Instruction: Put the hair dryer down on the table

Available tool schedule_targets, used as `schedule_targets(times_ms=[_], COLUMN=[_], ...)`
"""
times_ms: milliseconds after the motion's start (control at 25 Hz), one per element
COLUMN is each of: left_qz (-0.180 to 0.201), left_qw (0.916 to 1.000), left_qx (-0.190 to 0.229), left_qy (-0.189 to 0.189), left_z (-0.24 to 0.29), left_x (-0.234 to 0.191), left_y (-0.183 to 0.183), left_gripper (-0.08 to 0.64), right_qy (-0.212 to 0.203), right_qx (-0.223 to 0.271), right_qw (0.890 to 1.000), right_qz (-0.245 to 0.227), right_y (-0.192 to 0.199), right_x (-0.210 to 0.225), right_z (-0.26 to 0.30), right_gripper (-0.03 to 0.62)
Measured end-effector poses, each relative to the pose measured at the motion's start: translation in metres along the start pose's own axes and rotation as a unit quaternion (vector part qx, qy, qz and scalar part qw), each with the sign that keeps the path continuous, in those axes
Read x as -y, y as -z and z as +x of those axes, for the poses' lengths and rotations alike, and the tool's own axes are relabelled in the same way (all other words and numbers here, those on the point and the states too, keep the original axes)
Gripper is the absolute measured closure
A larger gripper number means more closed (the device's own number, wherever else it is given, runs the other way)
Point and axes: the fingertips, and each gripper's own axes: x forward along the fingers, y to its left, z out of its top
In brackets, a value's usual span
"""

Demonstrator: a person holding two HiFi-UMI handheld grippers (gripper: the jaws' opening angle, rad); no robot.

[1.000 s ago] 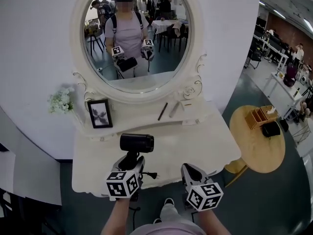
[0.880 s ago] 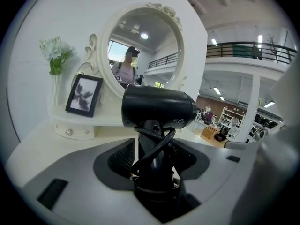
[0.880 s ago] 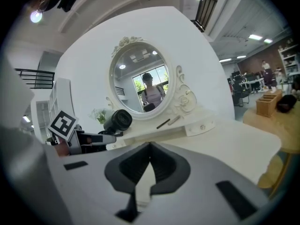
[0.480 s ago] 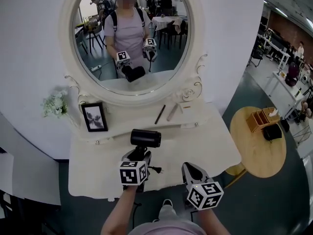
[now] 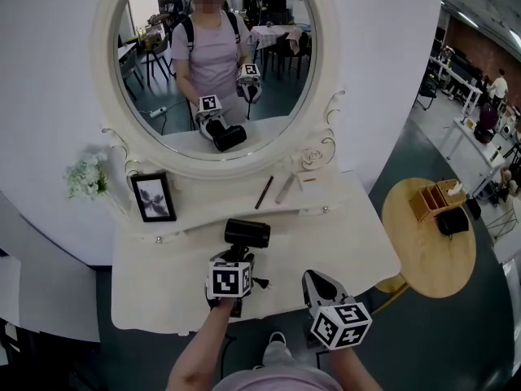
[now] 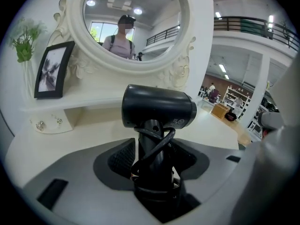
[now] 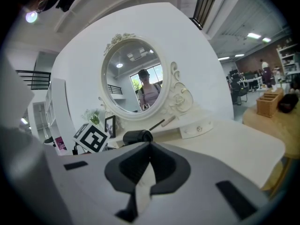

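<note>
The white dressing table [image 5: 342, 243] carries a picture frame [image 5: 152, 197] and flowers [image 5: 84, 177].

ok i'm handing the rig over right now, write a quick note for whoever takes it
Left claw: shut on the hair dryer by its handle, cord wrapped round the handle, barrel up, over the middle of the table.
Right claw: shut, empty, by the table's near edge.
Done: dryer is over the tabletop.
Left: lower it onto the table, open the claw that holds it, draw back.
</note>
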Motion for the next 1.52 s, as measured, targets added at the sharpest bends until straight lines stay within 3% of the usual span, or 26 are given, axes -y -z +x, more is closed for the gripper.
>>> schedule_targets(times_ms=[480, 1200, 1520], left_qz=[0.020, 0.043, 0.030], left_qw=[0.9983, 0.9925, 0.9921], left_qx=[-0.054, -0.114, -0.121], left_qy=[-0.003, -0.015, -0.009], left_z=[0.023, 0.040, 0.041], left_x=[0.003, 0.003, 0.003], left_y=[0.025, 0.034, 0.035], left_gripper=[0.333, 0.333, 0.333], right_qy=[-0.005, -0.021, -0.026], right_qx=[0.001, -0.003, -0.005], right_qw=[1.000, 1.000, 1.000], right_qz=[0.001, -0.002, 0.000], right_y=[-0.002, 0.000, 0.002], right_x=[0.000, -0.008, -0.012], right_z=[0.002, 0.004, 0.001], right_gripper=[0.589, 0.589, 0.589])
